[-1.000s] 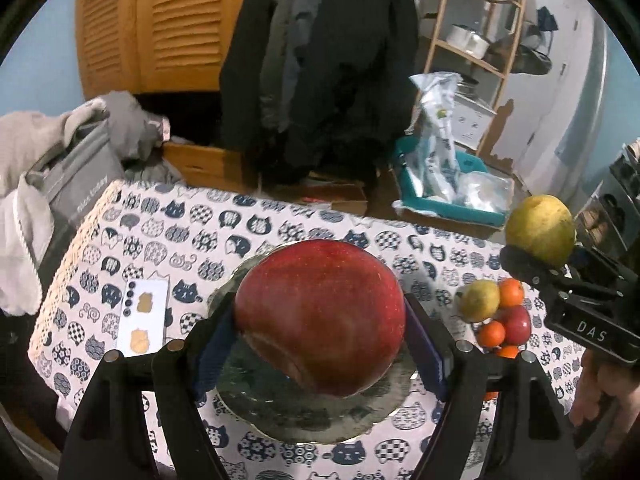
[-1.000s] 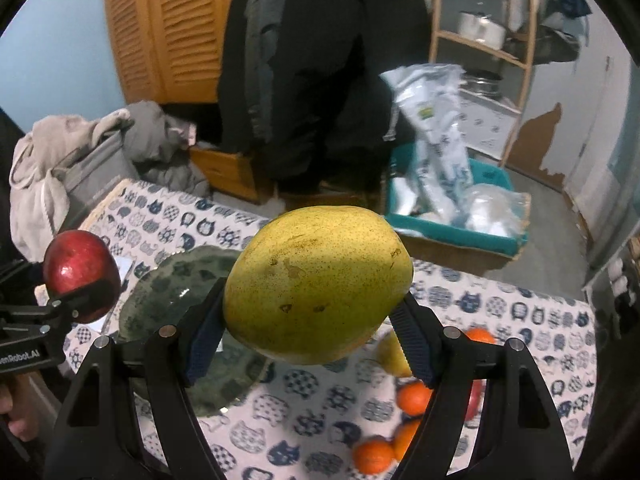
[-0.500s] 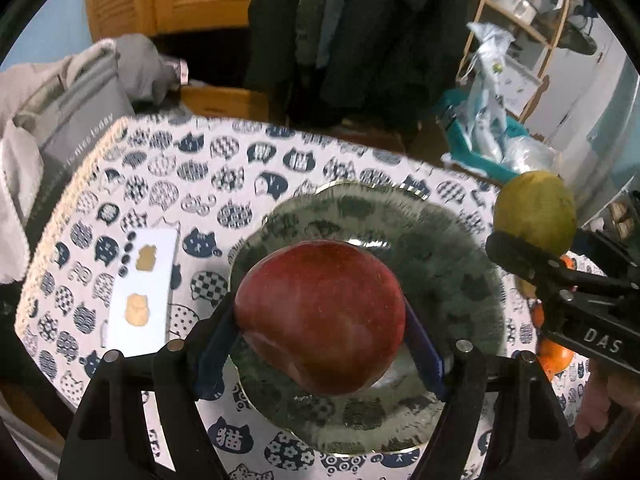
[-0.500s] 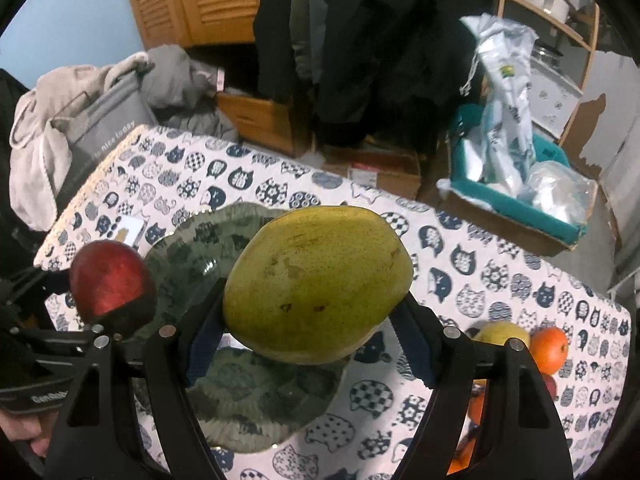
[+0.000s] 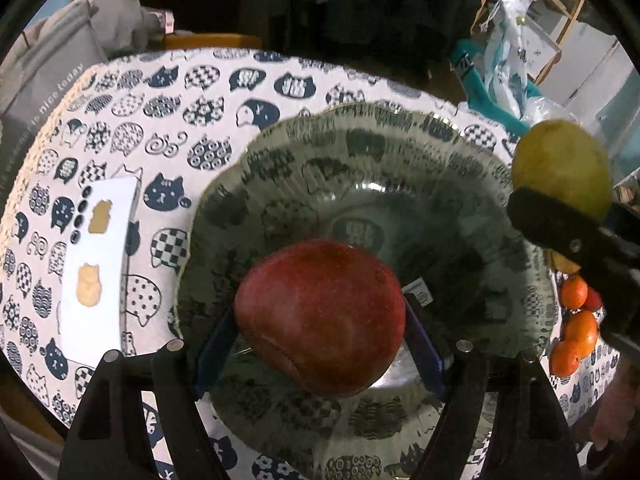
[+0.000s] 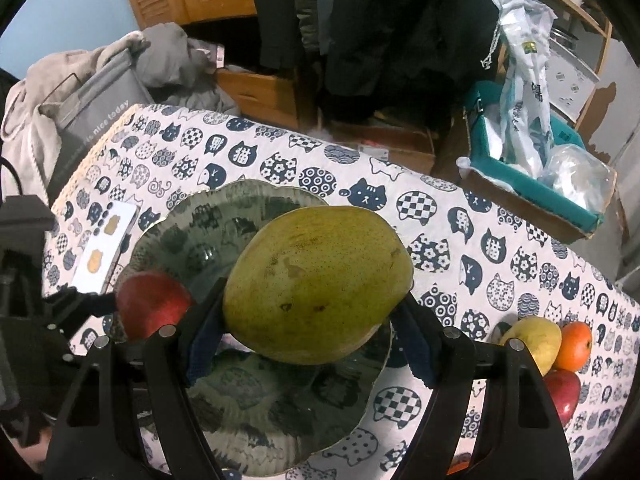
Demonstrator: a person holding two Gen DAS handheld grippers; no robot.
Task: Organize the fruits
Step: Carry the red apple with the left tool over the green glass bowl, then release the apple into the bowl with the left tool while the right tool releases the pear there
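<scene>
The words "nice today" are printed in pale letters on the grey bag [image 6: 94,112] beside the table, and the same words can be read along that bag at the left edge of the left wrist view [image 5: 48,92]. The Chinese character 猫 is printed inside some of the dark cat heads on the tablecloth [image 6: 242,152]. Dark characters are printed on the white plastic packet [image 6: 524,80] in the teal box, but they cannot be made out.
</scene>
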